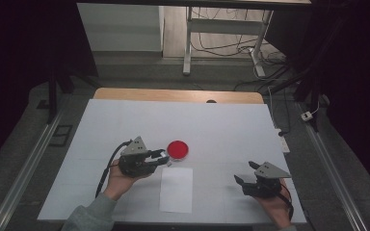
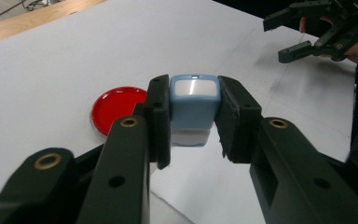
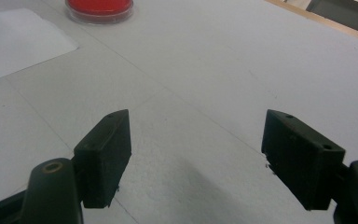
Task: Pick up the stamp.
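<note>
Left gripper view: my left gripper (image 2: pixel 193 121) clamps the small blue-and-white plastic stamp (image 2: pixel 193 100) above the white paper sheet (image 2: pixel 223 186), beside the round red ink pad (image 2: pixel 116 108). Stamping step in hand, I judge; next, press straight down on the sheet. My right gripper (image 3: pixel 196 156) hangs wide, empty

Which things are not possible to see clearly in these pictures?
- Blue stamp: its underside, hidden in the left gripper view by the left tool clamped on it; too small in the high view.
- White paper sheet: cut off by the right gripper view's left edge.
- Red ink pad: cut off by that view's top edge.
</note>
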Available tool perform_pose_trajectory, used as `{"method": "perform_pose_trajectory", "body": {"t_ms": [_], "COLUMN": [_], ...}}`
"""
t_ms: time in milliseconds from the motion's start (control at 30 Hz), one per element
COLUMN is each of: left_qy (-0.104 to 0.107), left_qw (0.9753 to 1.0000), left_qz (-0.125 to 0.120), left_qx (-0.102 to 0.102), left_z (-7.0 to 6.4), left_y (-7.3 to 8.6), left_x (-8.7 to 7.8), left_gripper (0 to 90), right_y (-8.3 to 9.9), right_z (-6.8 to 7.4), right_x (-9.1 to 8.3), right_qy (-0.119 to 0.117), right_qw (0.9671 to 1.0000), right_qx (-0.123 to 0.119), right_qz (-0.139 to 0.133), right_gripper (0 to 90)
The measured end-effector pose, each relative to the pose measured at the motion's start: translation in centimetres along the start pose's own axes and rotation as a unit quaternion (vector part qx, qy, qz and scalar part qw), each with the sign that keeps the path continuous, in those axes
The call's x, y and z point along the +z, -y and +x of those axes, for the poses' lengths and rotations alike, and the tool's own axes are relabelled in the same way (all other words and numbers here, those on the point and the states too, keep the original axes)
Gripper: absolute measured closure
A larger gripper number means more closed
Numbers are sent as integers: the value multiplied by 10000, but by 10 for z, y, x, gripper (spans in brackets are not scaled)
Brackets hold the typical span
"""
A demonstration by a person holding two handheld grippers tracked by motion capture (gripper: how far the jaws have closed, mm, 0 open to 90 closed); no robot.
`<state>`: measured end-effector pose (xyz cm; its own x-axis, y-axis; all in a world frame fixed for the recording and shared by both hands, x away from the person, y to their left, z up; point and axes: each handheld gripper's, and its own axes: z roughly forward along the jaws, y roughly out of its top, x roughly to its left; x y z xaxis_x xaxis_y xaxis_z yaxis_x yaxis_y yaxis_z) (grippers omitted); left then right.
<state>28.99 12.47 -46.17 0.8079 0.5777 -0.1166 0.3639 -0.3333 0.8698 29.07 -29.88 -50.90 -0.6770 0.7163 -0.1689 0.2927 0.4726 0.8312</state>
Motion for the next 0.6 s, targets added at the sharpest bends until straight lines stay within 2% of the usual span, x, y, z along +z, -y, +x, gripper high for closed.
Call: {"method": "perform_pose_trajectory", "body": {"t_ms": [600], "left_qy": [308], "left_qw": [9994], "left_qz": [93], "left_qx": [118], "left_z": [-17], "left_y": [-2], "left_x": [12], "left_gripper": [672], "right_y": [0], "right_z": [1], "right_x": [1], "right_qy": [-9], "right_qw": [10000], "right_qx": [-36], "right_qz": [-45], "right_gripper": [241]}}
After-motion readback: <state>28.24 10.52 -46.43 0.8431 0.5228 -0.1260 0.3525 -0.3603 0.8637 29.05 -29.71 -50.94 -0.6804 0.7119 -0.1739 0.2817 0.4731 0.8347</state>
